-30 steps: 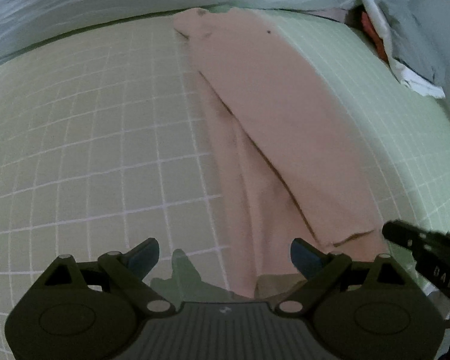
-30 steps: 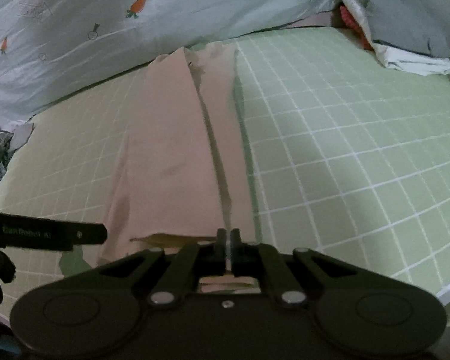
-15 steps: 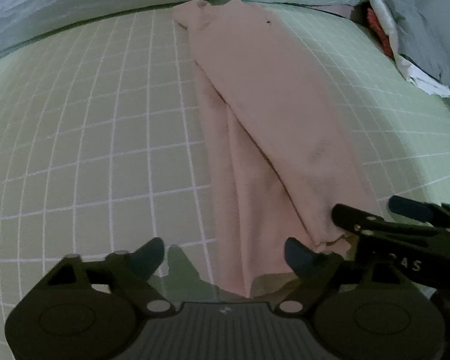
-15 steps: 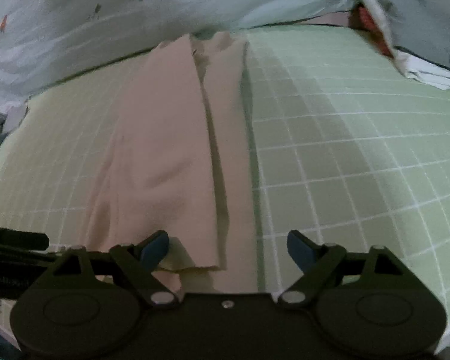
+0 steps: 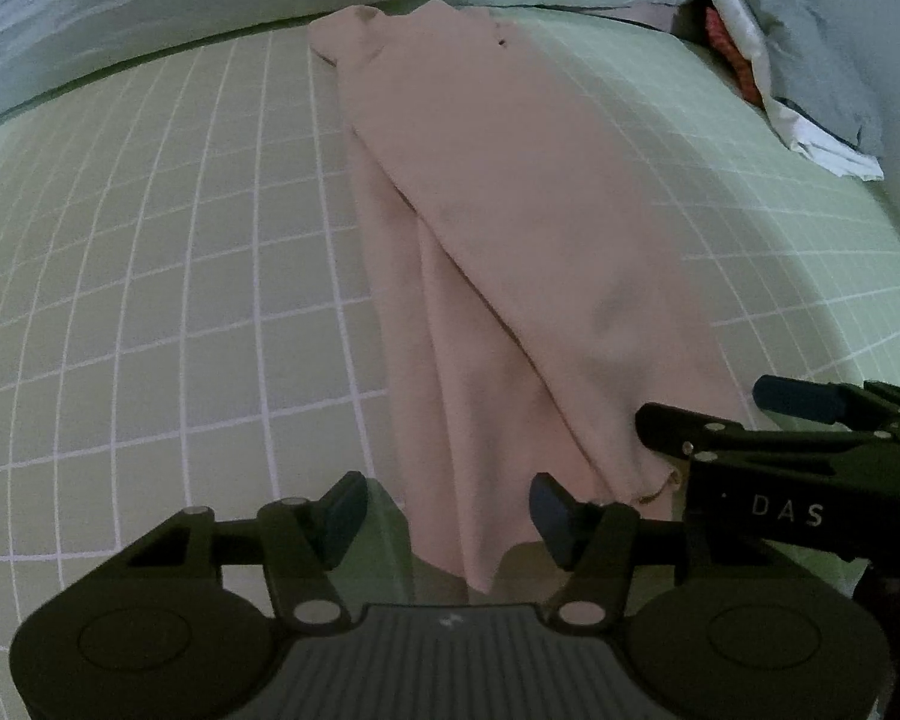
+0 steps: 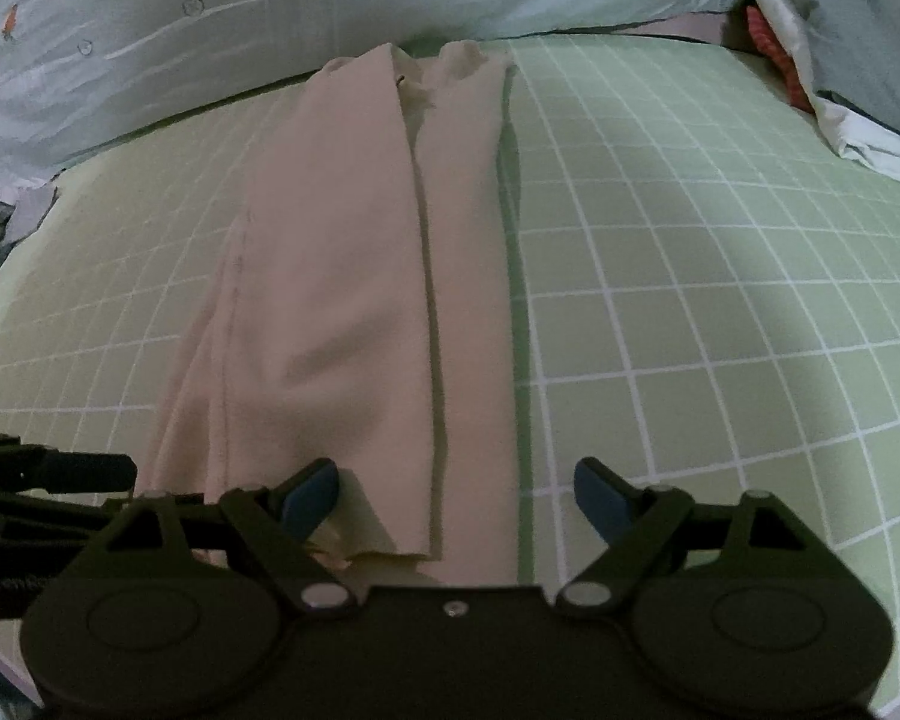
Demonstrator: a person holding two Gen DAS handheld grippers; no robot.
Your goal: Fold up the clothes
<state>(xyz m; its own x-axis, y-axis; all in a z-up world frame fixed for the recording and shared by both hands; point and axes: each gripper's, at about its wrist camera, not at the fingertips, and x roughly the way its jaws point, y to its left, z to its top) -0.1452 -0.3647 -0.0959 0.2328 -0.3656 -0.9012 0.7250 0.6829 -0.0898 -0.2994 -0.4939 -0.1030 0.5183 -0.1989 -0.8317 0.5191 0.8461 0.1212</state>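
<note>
Pink garment (image 5: 510,252) lies lengthwise on green sheet (image 5: 150,300).

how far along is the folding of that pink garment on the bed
Done: the pink garment lies lengthwise on the green checked sheet as a narrow strip, one long side already laid over the middle. In hand: nothing is gripped; the right gripper stands open over the near hem, and the left gripper is closing with the hem's corner between its fingers, not yet pinched. Left: probably folding the strip end to end.
</note>
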